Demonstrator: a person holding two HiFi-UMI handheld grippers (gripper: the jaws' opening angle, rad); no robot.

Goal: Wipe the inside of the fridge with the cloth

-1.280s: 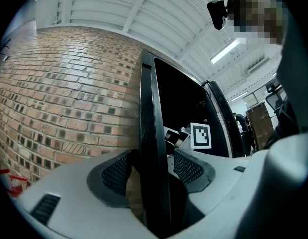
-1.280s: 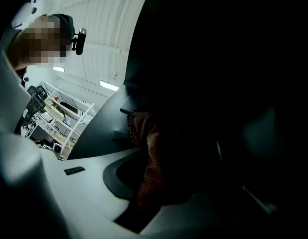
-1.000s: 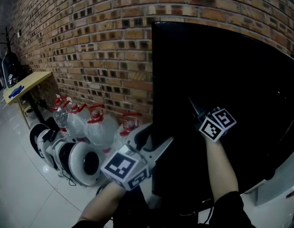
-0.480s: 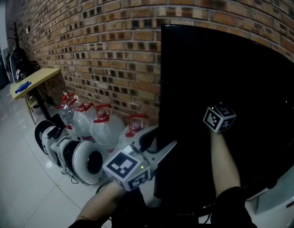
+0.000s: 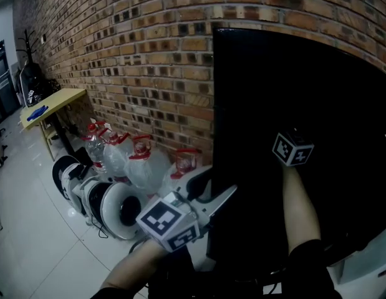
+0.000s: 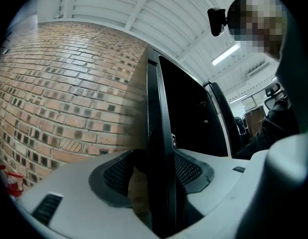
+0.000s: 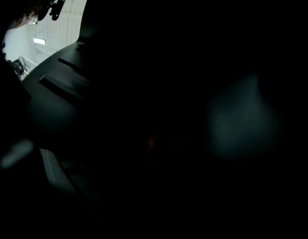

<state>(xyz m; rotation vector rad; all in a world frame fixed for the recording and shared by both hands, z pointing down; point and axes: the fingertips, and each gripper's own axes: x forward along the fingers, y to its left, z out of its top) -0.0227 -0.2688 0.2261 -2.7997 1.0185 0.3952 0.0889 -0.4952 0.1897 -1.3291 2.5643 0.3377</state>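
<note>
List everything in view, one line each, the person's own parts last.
Brick wall: one, brown, behind everything.
Fridge: one, black, right, against wall.
Water jugs: about four, clear with red handles, floor by wall.
Wheels: about three, white and black, floor left of jugs.
Table: one, yellow, far left.
Floor: white, glossy.
Left tongs: one, grey, jaws just been closing on the door edge between them.
Right tongs: one, inside dark fridge; jaws unseen, no cloth visible.
Arms: two, dark sleeves, bottom.
</note>
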